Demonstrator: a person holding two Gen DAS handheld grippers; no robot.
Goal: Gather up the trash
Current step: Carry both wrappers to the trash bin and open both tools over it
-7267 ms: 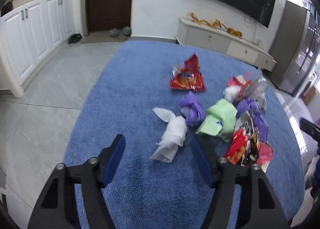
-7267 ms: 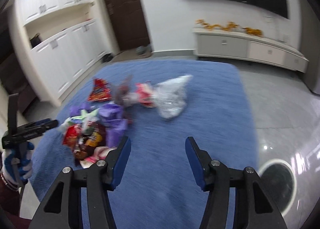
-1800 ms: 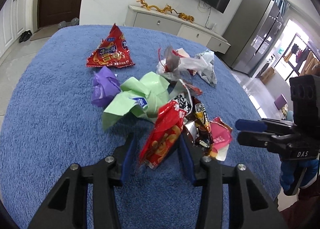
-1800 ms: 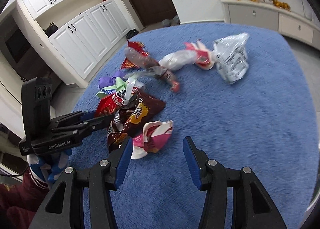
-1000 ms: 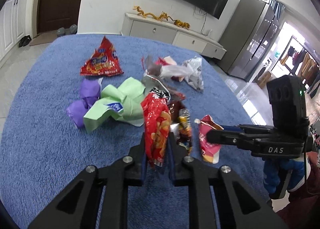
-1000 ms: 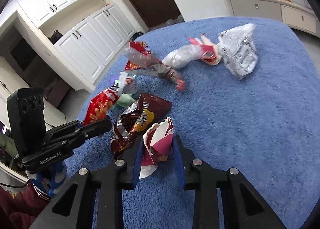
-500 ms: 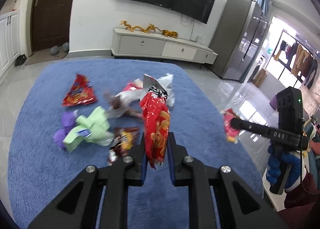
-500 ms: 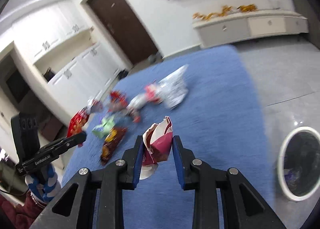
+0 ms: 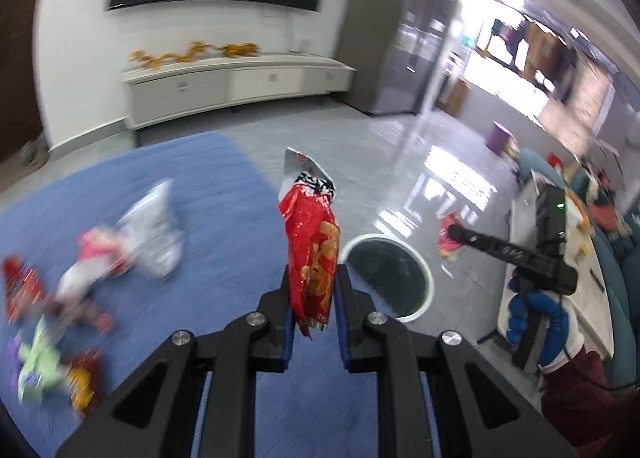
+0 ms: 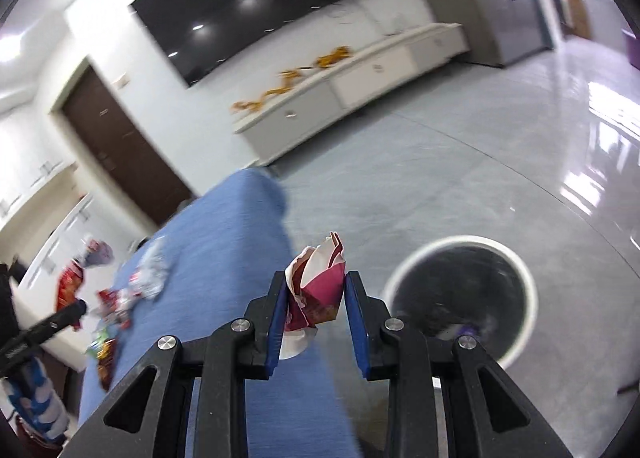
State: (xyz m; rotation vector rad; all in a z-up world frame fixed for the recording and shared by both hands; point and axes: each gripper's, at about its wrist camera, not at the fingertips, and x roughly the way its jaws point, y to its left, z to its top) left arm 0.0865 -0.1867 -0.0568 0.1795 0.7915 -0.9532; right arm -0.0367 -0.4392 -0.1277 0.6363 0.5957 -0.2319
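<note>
My left gripper [image 9: 313, 290] is shut on a red snack bag [image 9: 310, 242] that stands up between its fingers, above the right edge of the blue rug [image 9: 224, 193]. A round white-rimmed bin [image 9: 416, 270] sits on the floor just right of it. My right gripper [image 10: 316, 298] is shut on a crumpled pink wrapper [image 10: 318, 290], held beside the bin [image 10: 520, 278], which lies to its right with trash inside. The right gripper with the pink wrapper also shows in the left wrist view [image 9: 450, 236]. The left gripper shows at the left of the right wrist view [image 10: 68, 312].
Several wrappers lie on the rug: a silver bag [image 9: 156, 230], a pink-white one [image 9: 94, 250], green and purple paper [image 9: 36, 370]. A white TV cabinet [image 9: 232, 87] stands along the far wall. Glossy grey floor [image 10: 480, 177] surrounds the bin. A table [image 9: 576, 266] is at the right.
Both grippers have swung right with their wrappers, away from the pile on the rug and towards the bin, which is now close in both views.
</note>
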